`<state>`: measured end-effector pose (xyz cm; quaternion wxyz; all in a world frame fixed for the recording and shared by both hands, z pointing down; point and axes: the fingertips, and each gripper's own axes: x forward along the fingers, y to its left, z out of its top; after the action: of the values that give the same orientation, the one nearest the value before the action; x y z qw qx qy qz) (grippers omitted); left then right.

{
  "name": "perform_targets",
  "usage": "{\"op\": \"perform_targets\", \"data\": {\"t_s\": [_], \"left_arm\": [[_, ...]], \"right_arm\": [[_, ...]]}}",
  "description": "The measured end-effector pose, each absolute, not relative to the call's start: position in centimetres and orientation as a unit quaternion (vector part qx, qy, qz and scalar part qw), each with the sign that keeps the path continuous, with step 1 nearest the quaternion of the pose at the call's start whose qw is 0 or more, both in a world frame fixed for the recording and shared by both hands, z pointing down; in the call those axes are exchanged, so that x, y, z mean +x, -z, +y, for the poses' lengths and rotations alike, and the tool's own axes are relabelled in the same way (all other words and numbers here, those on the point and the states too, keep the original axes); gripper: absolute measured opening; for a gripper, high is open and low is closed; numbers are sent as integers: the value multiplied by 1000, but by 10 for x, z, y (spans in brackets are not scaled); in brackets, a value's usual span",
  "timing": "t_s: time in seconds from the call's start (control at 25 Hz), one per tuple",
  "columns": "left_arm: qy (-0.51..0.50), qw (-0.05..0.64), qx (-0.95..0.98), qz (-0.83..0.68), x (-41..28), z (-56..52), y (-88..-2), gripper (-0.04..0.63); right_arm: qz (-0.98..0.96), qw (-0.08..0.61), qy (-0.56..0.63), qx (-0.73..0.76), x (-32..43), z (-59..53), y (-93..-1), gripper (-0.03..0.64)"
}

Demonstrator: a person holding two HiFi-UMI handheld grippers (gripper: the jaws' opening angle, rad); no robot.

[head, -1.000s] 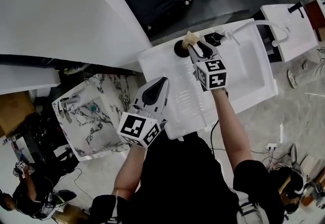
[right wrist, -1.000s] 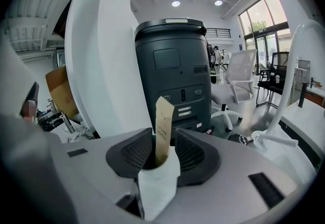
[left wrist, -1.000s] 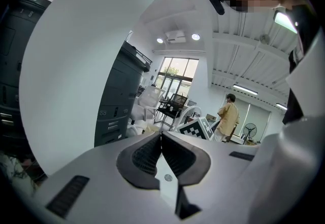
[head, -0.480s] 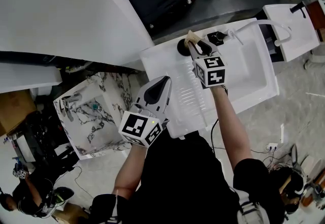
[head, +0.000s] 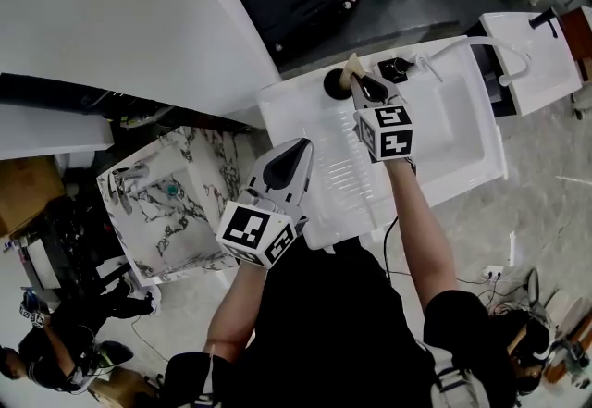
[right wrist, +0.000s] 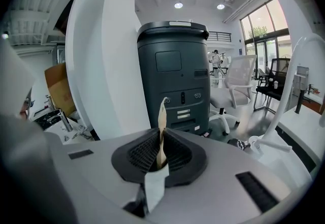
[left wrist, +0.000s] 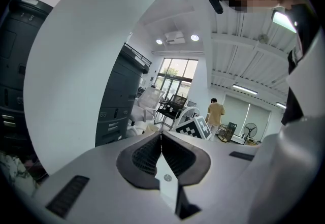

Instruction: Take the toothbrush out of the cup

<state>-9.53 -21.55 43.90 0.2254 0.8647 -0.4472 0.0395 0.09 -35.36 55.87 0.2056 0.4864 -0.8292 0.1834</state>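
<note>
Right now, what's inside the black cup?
A beige toothbrush stands in the black cup, the right gripper closing its jaws on it. Its interior and the brush's lower end are hidden.

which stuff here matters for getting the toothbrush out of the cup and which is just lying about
In the job:
- toothbrush
- dark cup
- right gripper, jaws closing on the toothbrush

Just lying about:
- left gripper, shut, empty
- white sink
- marbled sink
- dark copier
</note>
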Motion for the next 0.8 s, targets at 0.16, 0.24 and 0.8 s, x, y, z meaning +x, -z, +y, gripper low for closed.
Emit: {"op": "perform_targets", "data": {"t_s": [0.16,0.24,0.8], "left_arm": [[-37,220,864,-451,-95,-212,-435,18],[-35,216,864,-453,-93,-211,-432,18],[-9,184,861,-473,-62,-173,-402,18]], "right_arm": [[-835,189,-173,487,1,-353,-546,44],[-838,179,-166,487,2,-353,-537,44],[-879,109,-107,452,11,-311,-439,43]]}}
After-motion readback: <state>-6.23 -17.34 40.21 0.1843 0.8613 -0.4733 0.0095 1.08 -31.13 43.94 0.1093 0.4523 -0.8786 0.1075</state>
